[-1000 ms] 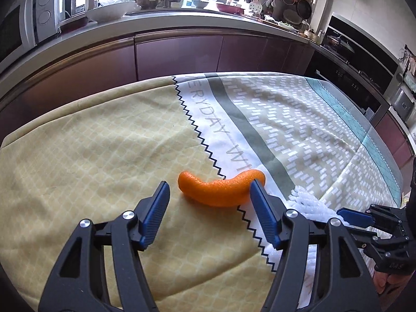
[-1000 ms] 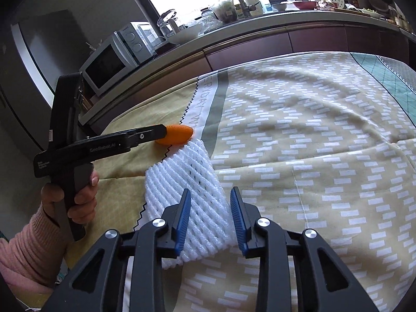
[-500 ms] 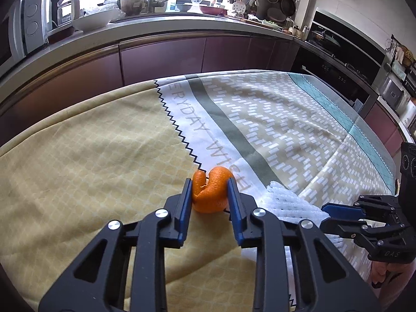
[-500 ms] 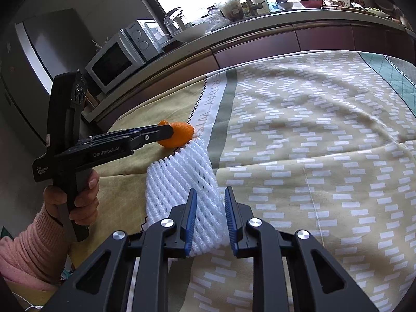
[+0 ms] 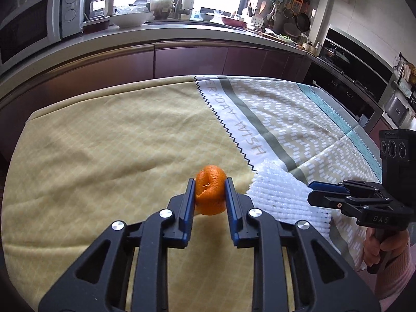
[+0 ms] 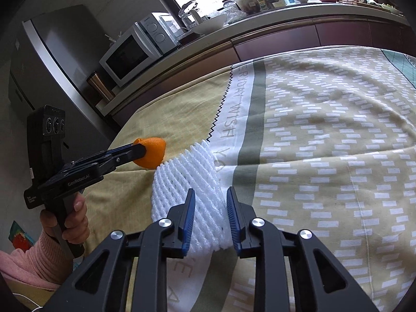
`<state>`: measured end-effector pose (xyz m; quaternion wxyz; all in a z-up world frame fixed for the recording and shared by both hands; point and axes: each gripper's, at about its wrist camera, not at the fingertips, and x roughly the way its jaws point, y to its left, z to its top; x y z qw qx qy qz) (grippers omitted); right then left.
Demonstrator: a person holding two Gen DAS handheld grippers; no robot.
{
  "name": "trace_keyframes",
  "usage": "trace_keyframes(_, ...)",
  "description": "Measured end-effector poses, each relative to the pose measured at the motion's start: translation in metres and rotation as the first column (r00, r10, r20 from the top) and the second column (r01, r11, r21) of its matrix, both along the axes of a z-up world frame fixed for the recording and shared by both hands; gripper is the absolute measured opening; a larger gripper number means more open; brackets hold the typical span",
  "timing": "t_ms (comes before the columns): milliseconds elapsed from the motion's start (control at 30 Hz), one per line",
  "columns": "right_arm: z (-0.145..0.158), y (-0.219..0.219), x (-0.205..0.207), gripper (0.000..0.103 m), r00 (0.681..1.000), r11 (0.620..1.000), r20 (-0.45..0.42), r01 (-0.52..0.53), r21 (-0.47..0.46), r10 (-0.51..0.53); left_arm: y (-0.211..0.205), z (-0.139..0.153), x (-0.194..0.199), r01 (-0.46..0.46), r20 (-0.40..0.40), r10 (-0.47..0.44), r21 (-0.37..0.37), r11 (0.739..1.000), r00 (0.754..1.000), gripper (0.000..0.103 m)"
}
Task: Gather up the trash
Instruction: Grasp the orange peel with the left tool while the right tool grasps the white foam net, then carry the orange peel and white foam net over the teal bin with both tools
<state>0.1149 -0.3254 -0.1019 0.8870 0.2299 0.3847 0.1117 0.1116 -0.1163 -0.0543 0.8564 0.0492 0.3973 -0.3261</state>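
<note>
Pinching the peel (image 5: 210, 192), the left gripper (image 5: 210, 195) hangs above the cloth (image 5: 104, 156). Right gripper (image 6: 208, 215) clamps the foam net (image 6: 189, 182).

There were two grippers (image 5: 210, 195) (image 6: 208, 215), one orange peel (image 5: 210, 193), one white foam net (image 6: 189, 182), one tablecloth (image 5: 104, 156) and one microwave (image 6: 130, 52).

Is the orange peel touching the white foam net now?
Cannot tell. In the right wrist view the orange peel meets the white foam net edge; the left wrist view suggests a gap.
</note>
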Motion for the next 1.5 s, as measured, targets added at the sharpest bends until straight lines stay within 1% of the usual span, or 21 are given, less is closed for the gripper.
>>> trace_keyframes(67,-0.001,0.006,0.003,0.027,1.000,1.000,-0.008,-0.014,-0.003,0.014,0.015,-0.001,-0.005,-0.019,-0.011,0.019,-0.015,1.000,1.000,0.022)
trace_keyframes(100,-0.002,0.009,0.003,0.024,1.000,1.000,-0.009,-0.022,-0.005,0.021,0.022,-0.001,-0.007,-0.030,-0.016,0.030,-0.020,0.999,0.999,0.022)
trace_keyframes(133,-0.001,0.012,0.004,0.016,1.000,1.000,-0.008,-0.026,-0.008,0.026,0.029,-0.001,-0.009,-0.043,-0.017,0.042,-0.022,0.999,0.999,0.022)
trace_keyframes(200,0.000,0.017,0.005,0.010,0.999,0.999,-0.005,-0.036,-0.010,0.036,0.043,-0.001,-0.013,-0.069,-0.024,0.068,-0.033,0.997,0.997,0.022)
trace_keyframes(267,0.003,0.022,0.006,0.009,0.999,0.999,0.006,-0.043,-0.012,0.043,0.057,-0.001,-0.017,-0.096,-0.033,0.094,-0.045,0.994,0.995,0.022)
trace_keyframes(467,0.016,0.040,0.007,0.009,0.995,0.997,0.062,-0.079,0.003,0.079,0.094,0.004,-0.032,-0.184,-0.015,0.184,-0.057,0.981,0.983,0.022)
trace_keyframes(700,0.028,0.069,0.015,0.009,0.986,0.990,0.106,-0.136,0.023,0.133,0.126,0.013,-0.048,-0.245,0.014,0.246,-0.063,0.968,0.969,0.022)
trace_keyframes(967,0.038,0.103,0.029,0.009,0.971,0.978,0.137,-0.203,0.045,0.195,0.151,0.020,-0.062,-0.293,0.046,0.295,-0.056,0.955,0.954,0.022)
trace_keyframes(1100,0.040,0.119,0.035,0.009,0.963,0.971,0.147,-0.235,0.049,0.226,0.162,0.022,-0.066,-0.312,0.049,0.315,-0.057,0.948,0.948,0.022)
trace_keyframes(1500,0.040,0.153,0.053,0.009,0.948,0.953,0.141,-0.297,0.061,0.286,0.195,0.027,-0.074,-0.371,0.057,0.375,-0.066,0.926,0.925,0.022)
